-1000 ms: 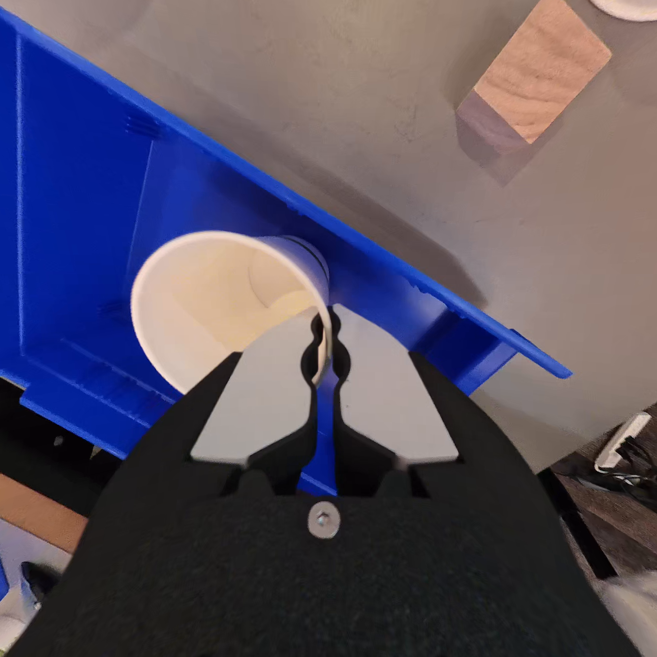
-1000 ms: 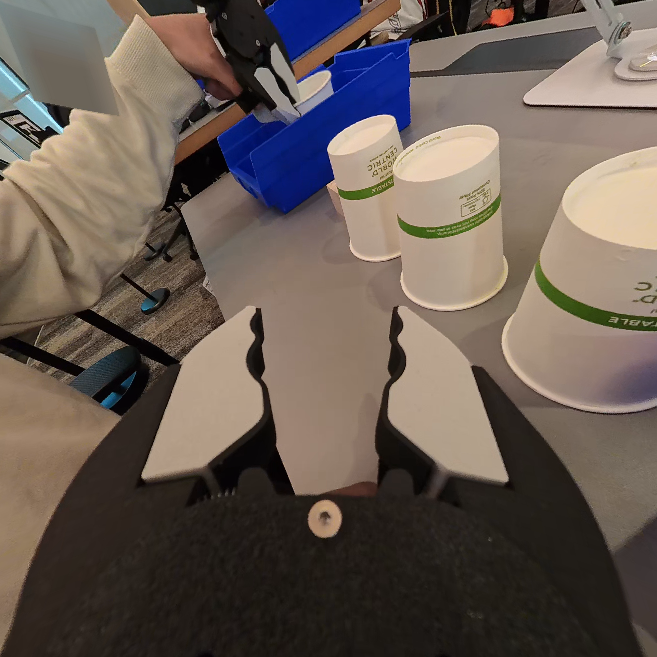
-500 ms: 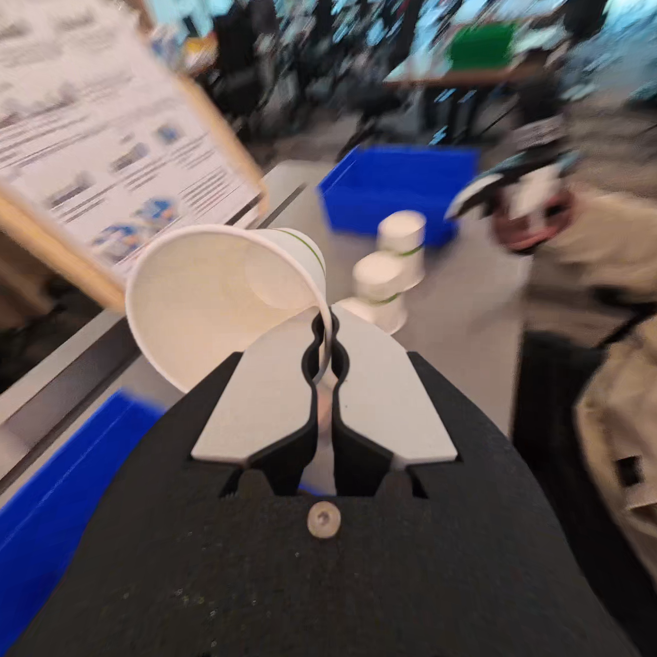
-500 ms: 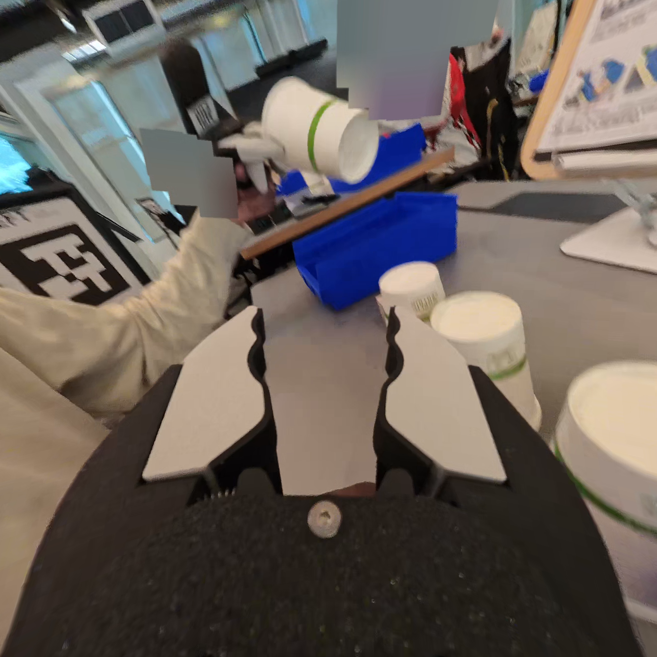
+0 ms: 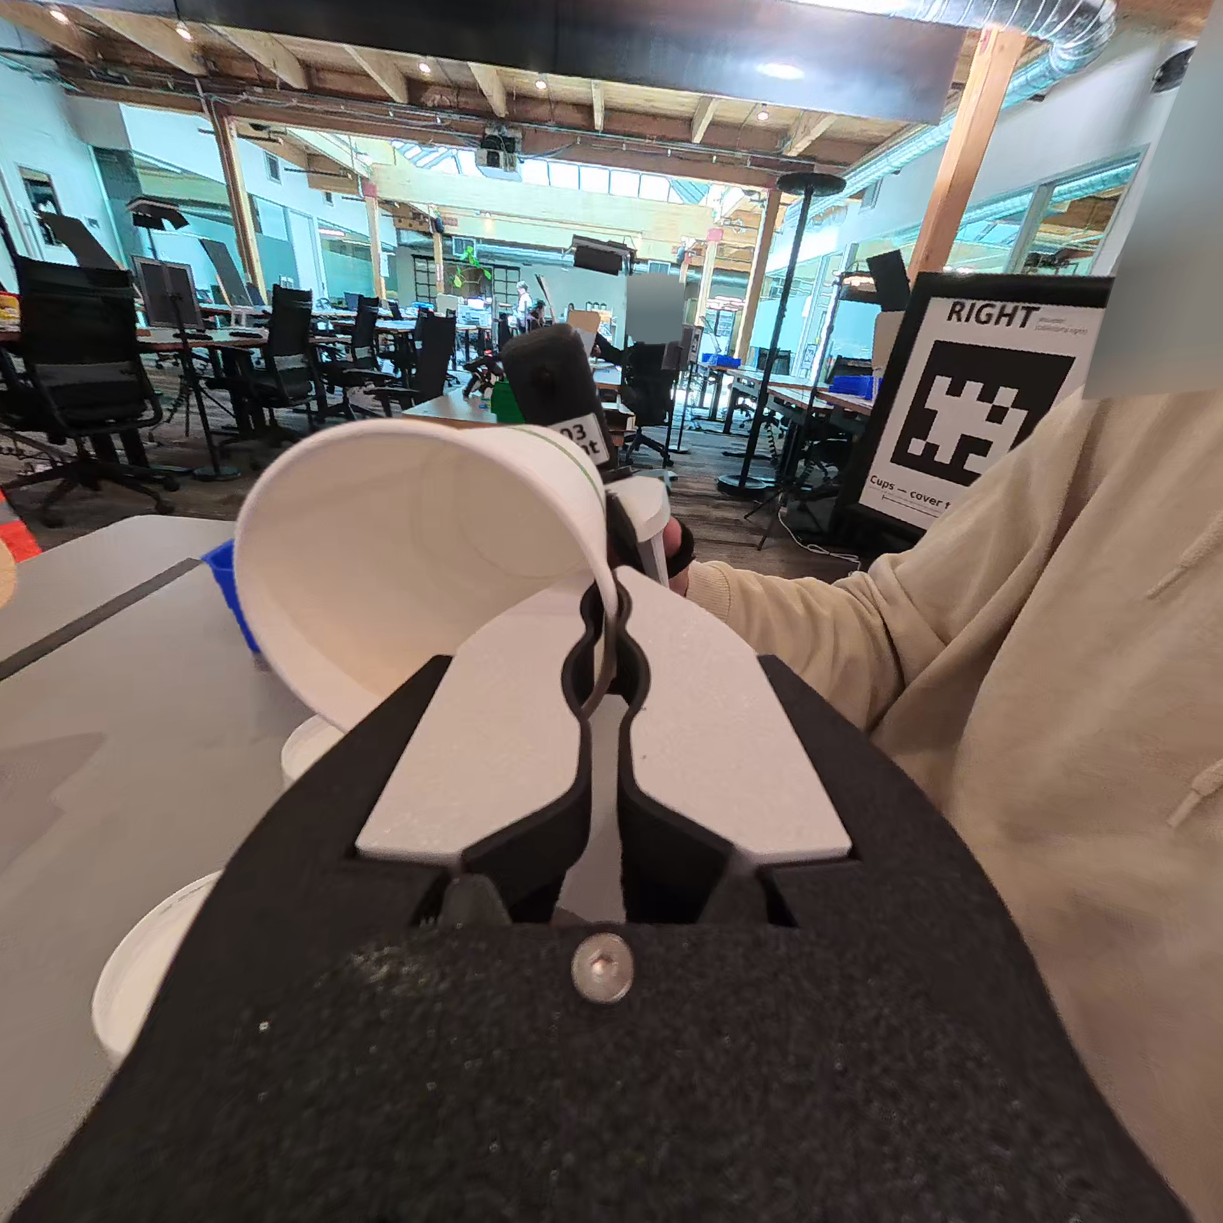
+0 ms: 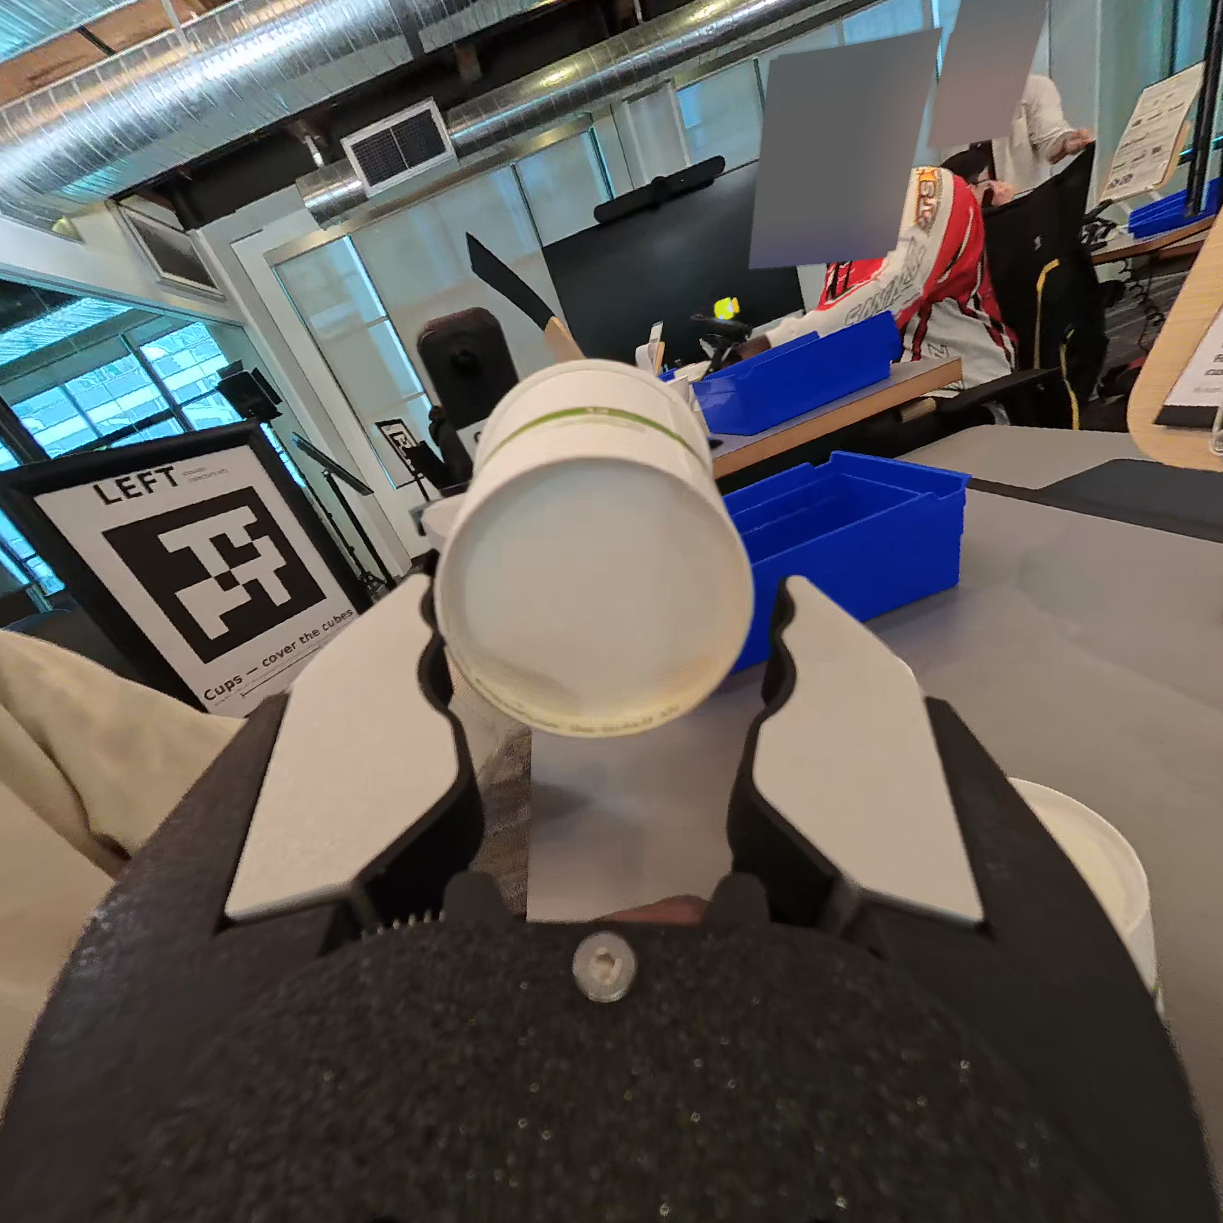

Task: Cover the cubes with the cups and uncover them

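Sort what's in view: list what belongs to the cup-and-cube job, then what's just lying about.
Job:
- held cup, rim pinched in left gripper
- right gripper, jaws open around the cup's base
- upturned cups on the table

Lying about:
- blue bin
- marker signs
- office chairs

No cubes show.

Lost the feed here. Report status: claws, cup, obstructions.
Left claw shut on paper cup rim, cup lying sideways in the air. Right claw open, empty, cup base between its fingers, untouched. Blue bin beyond; nothing blocking.
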